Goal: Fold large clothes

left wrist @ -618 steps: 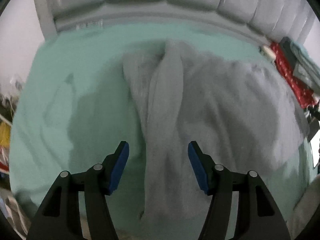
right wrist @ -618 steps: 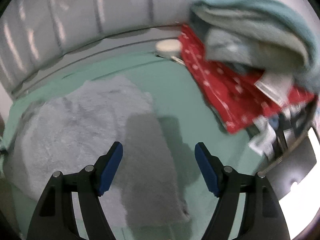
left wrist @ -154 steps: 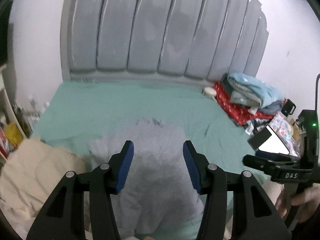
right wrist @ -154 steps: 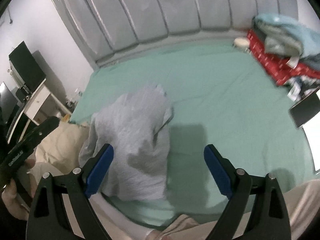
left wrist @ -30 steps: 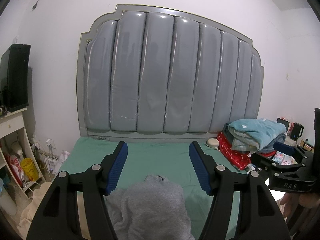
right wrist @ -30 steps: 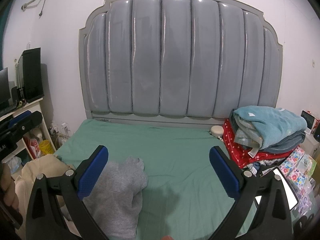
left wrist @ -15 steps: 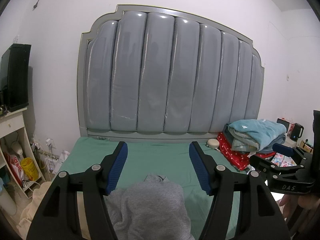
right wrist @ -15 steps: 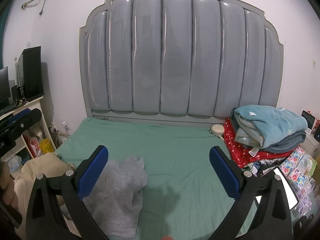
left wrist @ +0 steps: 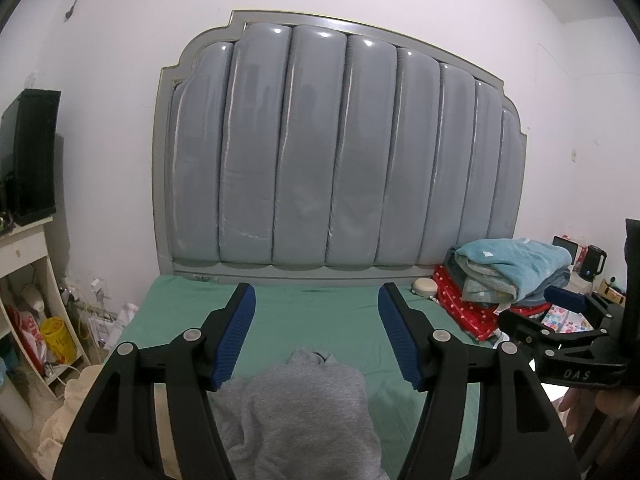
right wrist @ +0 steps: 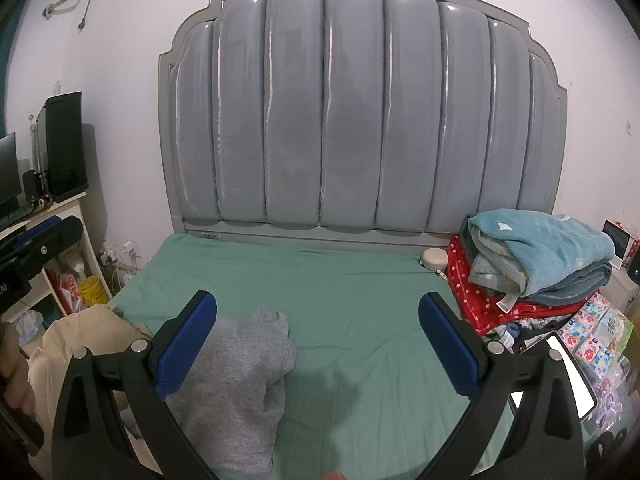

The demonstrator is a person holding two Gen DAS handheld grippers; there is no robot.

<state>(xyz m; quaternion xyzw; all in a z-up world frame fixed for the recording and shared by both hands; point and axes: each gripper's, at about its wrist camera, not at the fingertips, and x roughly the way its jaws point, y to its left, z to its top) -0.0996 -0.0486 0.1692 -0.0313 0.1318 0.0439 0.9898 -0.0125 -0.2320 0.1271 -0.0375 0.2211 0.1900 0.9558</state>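
Item: grey sweatshirt, already bundled into a folded stack.
Where: near-left part of green bed, well apart from headboard; cream cloth just left of it, partly off bed edge.
Left gripper: jaws released, nothing btwn pads; hangs above the sweatshirt, not touching.
Right gripper: jaws wide apart, empty; sweatshirt sits by its left finger, no contact.
Feel (my guess): soft, thick fleece, limp, light-ish; not slippery, not fragile, but layers may slump if lifted by one corner.
Hold: pinch near edge thru all layers, both sides, w/ both grippers.
Clutter: blanket pile far right, clear of work.
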